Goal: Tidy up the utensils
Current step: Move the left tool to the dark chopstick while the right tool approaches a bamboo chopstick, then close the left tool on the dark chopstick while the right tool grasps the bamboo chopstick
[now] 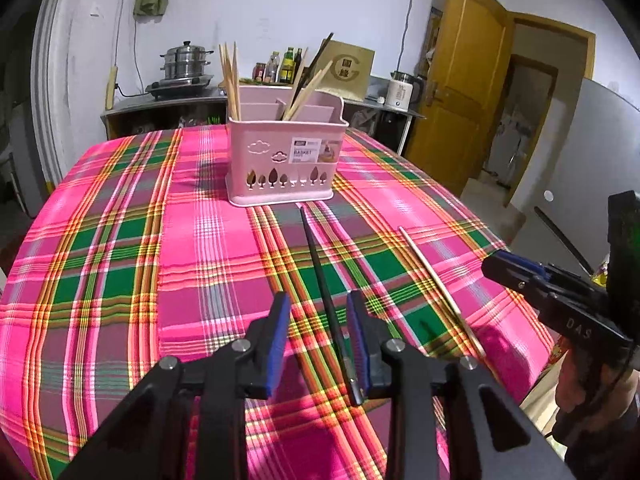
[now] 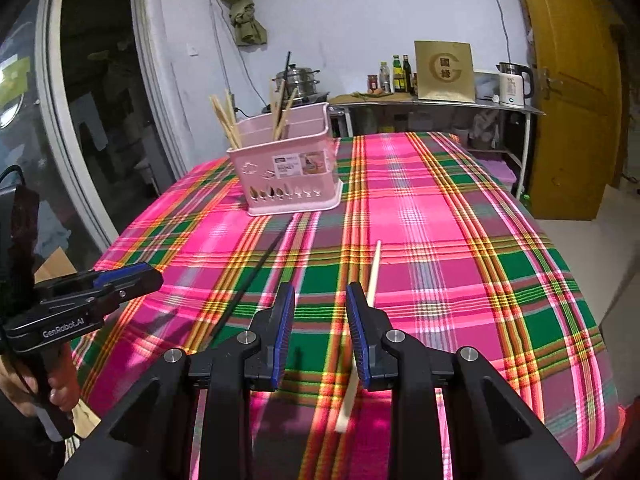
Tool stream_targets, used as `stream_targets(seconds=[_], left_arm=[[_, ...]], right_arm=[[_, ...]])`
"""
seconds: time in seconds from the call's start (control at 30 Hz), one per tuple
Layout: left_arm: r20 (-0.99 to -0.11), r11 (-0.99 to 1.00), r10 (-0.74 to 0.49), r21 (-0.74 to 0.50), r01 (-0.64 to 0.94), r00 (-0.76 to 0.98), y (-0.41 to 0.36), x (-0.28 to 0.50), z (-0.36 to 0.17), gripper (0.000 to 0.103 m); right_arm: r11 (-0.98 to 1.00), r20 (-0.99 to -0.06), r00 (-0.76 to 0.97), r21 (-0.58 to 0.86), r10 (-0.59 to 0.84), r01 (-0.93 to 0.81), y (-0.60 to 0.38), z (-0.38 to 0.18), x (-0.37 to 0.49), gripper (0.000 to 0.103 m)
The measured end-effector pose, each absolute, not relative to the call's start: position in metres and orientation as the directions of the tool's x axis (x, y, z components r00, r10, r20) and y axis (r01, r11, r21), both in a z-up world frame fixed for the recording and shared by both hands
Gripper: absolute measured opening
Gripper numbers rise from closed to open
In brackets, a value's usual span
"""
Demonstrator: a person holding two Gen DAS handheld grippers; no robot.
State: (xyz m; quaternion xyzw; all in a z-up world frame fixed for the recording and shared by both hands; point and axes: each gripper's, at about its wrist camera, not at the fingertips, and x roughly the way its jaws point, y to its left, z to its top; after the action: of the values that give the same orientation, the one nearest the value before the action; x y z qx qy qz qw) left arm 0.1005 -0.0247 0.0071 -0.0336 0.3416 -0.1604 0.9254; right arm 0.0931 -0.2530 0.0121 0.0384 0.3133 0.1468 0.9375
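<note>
A pink utensil basket stands at the far middle of the plaid tablecloth, with several wooden chopsticks upright in it. A black chopstick lies flat on the cloth. My left gripper is open around its near end, which lies close to the right pad. A pale chopstick lies to its right. My right gripper is open over it, and the stick runs beside and under the right finger. Each gripper shows at the edge of the other's view.
Behind the table a counter carries a steel steamer pot, bottles, a gold box and a white kettle. A yellow wooden door stands open at the right. The table's right edge drops off near the pale chopstick.
</note>
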Motion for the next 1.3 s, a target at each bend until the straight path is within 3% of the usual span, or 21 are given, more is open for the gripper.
stream_targets(seconds=[0.67, 0.97, 1.3], left_arm=[[-0.79, 0.944, -0.302, -0.168, 0.285, 0.534, -0.056, 0.223, -0.029, 0.032], [-0.813, 0.948, -0.28, -0.15, 0.281, 0.511, -0.067, 0.25, -0.037, 0.032], [-0.819, 0.956, -0.194, -0.033, 0.293, 0.541, -0.089, 0.254, -0.038, 0.032]], right_arm=[[0.977, -0.739, 0.64, 0.138, 0.209, -0.16, -0.26, -0.024, 0.191, 0.027], [0.983, -0.779, 0.603, 0.1, 0.173, -0.154, -0.254, -0.038, 0.22, 0.025], [0.988, -0.785, 0.609, 0.024, 0.114, -0.154, -0.245, -0.04, 0.222, 0.019]])
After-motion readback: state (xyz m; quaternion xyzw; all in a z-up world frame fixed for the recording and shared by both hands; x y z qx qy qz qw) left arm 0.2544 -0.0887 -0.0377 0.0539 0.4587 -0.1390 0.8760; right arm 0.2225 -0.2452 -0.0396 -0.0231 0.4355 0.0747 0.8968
